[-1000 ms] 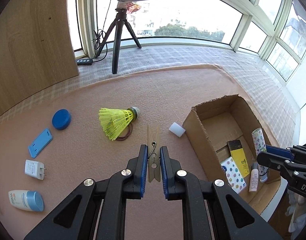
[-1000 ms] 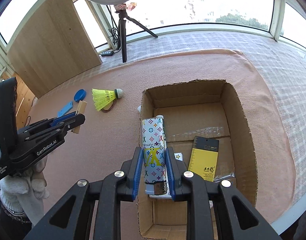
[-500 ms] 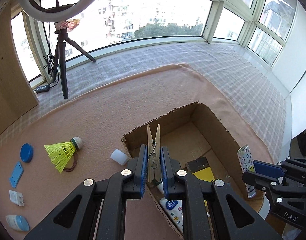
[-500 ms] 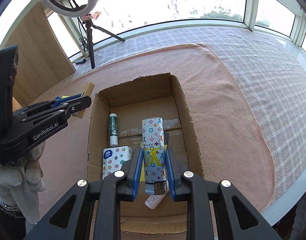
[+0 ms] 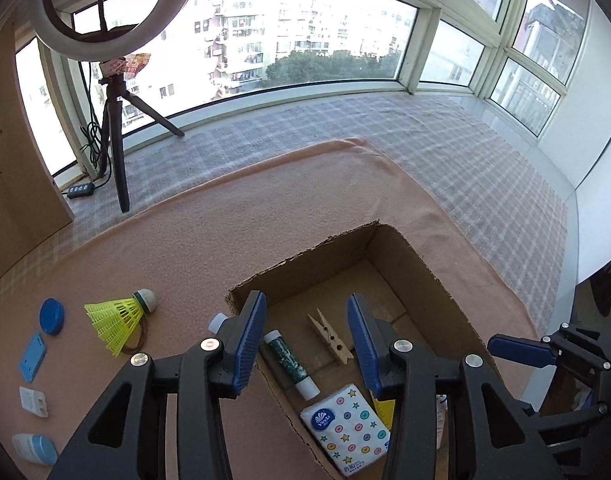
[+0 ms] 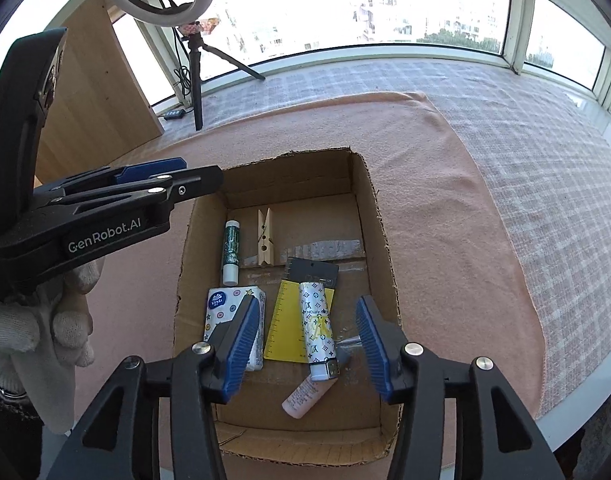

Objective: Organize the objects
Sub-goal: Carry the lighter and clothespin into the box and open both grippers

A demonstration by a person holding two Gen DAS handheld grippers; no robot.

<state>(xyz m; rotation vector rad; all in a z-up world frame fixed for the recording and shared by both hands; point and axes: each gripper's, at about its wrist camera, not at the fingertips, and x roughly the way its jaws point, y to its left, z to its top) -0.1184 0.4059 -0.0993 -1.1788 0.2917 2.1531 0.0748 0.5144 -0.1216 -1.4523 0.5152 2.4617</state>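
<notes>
Both pairs of jaws stand spread, and both have just been opening with nothing pinched in them. Our left gripper (image 5: 307,334) hangs over the near left corner of the open brown cardboard box (image 5: 429,272). The wooden clothes peg (image 5: 330,337) lies flat on the box floor, seen between our blue pads but not touching them. Just beside the peg lies a green tube with a white cap (image 5: 291,364).

Our right gripper (image 6: 307,338) hangs over the near end of the same box. The white lighter with coloured letters on it (image 6: 317,330) lies under it, on top of a yellow card with a black end (image 6: 289,320). We cannot tell if the lighter touches a pad, but no pad squeezes it. A pink tube (image 6: 305,394) pokes out near the lighter's end. A white tissue pack with stars and dots (image 6: 231,320) lies at the left side of the box.

A hand in a white glove (image 6: 37,340) holds our left gripper.

On the pink blanket (image 5: 265,208) to the left of the box lie a yellow shuttlecock (image 5: 119,314), a round blue lid (image 5: 51,314), a flat blue piece (image 5: 32,356), a white plug (image 5: 33,400) and a white and blue bottle (image 5: 35,448).
</notes>
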